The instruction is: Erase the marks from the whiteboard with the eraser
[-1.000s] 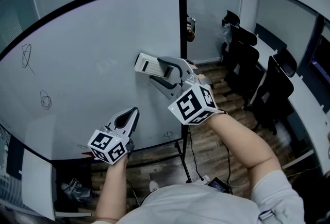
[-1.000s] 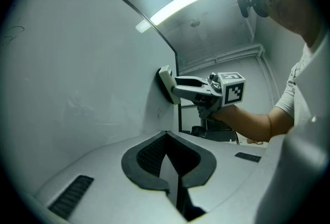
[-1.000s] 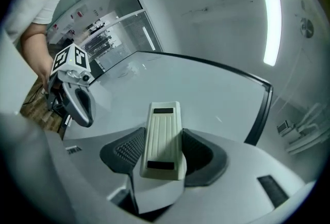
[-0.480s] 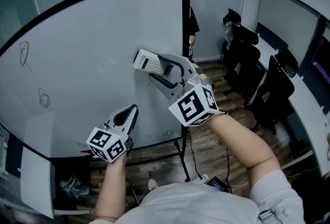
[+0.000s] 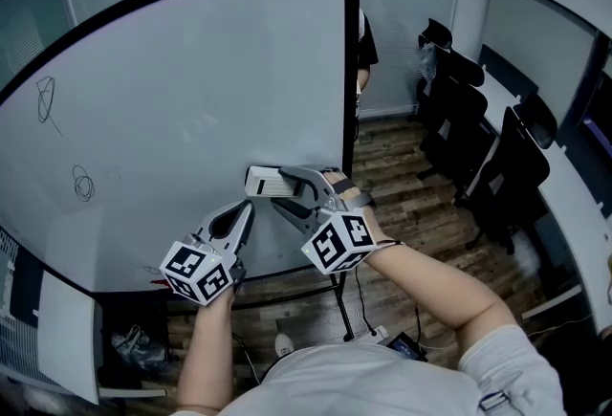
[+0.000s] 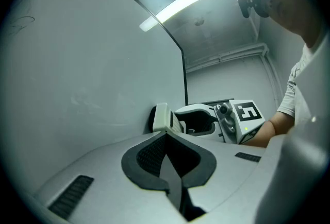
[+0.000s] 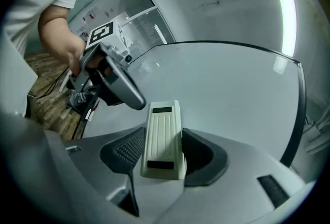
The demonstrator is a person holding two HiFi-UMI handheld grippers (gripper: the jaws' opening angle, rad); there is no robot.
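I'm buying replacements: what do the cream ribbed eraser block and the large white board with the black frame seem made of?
The cream ribbed eraser block: probably moulded plastic, matt, judging by its even grooves and rounded edges. The large white board: smooth coated panel with a soft sheen; its core cannot be told. The black frame: possibly painted metal or plastic.

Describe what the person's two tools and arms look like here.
The left tool and right tool are both pale grey plastic with tapering jaws lined in black ribbed pads. Each carries a white cube printed with black square markers. The person wears a light short-sleeved shirt, and the forearms are bare.
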